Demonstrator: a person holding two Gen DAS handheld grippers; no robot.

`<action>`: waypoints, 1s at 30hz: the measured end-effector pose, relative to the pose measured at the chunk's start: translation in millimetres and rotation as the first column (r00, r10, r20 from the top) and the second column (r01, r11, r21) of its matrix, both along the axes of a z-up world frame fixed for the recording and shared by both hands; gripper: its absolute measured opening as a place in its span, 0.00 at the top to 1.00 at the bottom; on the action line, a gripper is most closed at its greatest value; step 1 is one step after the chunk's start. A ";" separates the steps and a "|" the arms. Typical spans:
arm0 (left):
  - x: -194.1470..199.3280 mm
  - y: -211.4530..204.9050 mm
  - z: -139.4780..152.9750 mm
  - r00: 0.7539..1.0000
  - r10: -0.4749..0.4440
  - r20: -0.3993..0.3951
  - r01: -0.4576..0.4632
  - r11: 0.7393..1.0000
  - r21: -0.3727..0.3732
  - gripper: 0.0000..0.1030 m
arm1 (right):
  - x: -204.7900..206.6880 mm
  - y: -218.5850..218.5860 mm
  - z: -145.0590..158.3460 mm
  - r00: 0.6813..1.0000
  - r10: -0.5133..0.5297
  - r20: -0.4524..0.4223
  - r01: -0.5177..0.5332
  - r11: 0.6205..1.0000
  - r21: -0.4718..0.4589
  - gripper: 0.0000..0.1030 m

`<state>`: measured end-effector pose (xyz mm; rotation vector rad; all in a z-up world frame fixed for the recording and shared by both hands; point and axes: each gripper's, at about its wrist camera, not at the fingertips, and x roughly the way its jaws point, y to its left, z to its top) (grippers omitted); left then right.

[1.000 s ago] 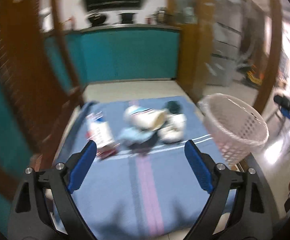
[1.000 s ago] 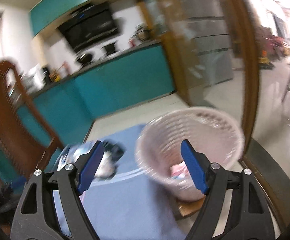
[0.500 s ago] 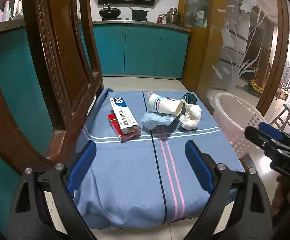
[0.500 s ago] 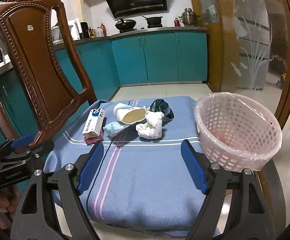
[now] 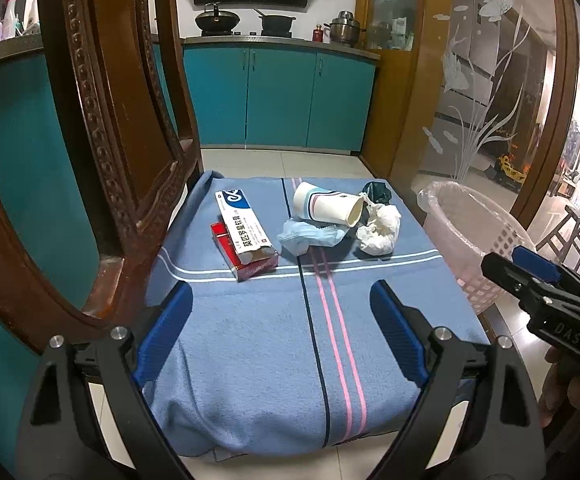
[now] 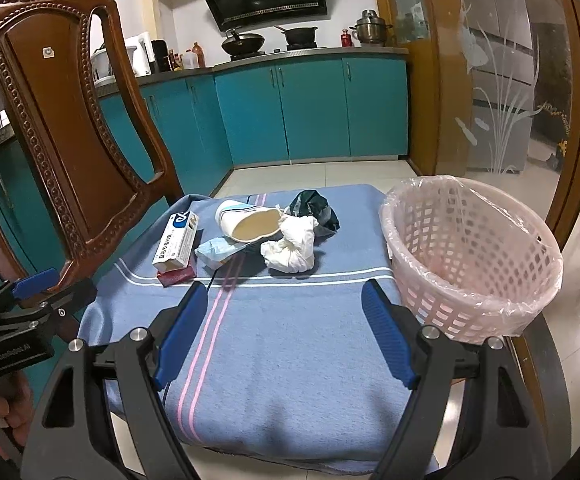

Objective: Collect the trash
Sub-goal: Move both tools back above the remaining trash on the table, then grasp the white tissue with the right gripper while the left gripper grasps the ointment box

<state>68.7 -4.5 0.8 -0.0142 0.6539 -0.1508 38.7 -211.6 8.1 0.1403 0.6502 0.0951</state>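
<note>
Lying clustered on blue cloth [image 5: 273, 340]: paper cup [image 5: 326, 208], tissue wad [image 5: 382, 228], boxes | left gripper [image 5: 281, 336] spread, nothing held | right gripper [image 6: 285, 336] spread, nothing held | basket [image 6: 470, 264] set beside trash.

Near half of the blue cloth [image 6: 290, 344] is bare: open run from both grippers up to the trash cluster. Cluster sits packed at the cloth's far half: white box [image 5: 241, 222] stacked on red pack [image 5: 245, 258], paper cup [image 5: 326, 206] lying over blue wrapper [image 5: 310, 238], tissue wad [image 5: 382, 228] touching the cup's mouth, dark bag [image 5: 376, 192] just behind. A narrow gap separates box and cup. Chair back [image 6: 69, 120] walls the cloth's left edge. Lined basket [image 6: 470, 256] stands at the cloth's right edge, mouth open upward.
</note>
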 end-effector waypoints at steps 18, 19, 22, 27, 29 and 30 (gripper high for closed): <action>2.0 -3.5 -5.3 1.000 -0.001 -0.016 0.001 1.000 0.013 0.13 | -0.2 -3.0 -1.0 1.000 -0.004 0.001 0.004 1.000 0.002 0.24; 2.3 -3.6 -5.5 1.000 -0.001 -0.017 0.001 1.000 0.013 0.13 | 0.6 -3.3 -1.4 1.000 -0.005 0.001 0.005 1.000 0.004 0.24; 3.5 -5.5 -5.5 1.000 -0.004 -0.026 0.005 1.000 0.005 0.13 | 8.2 -3.8 -5.4 1.000 -0.012 -0.010 0.012 1.000 0.003 0.24; 8.0 -11.8 -6.3 0.999 -0.018 -0.030 0.018 1.000 0.001 0.13 | 45.2 -8.9 -21.4 0.997 -0.036 -0.073 0.043 0.996 0.084 0.24; 12.1 -12.2 -8.5 0.999 -0.012 -0.040 0.012 1.000 -0.005 0.13 | 64.2 -8.7 -28.5 0.995 -0.047 -0.093 0.056 0.994 0.095 0.24; 15.7 -11.5 -10.5 0.999 -0.004 -0.047 0.004 1.000 -0.009 0.13 | 78.9 -7.2 -35.0 0.993 -0.053 -0.109 0.063 0.994 0.090 0.24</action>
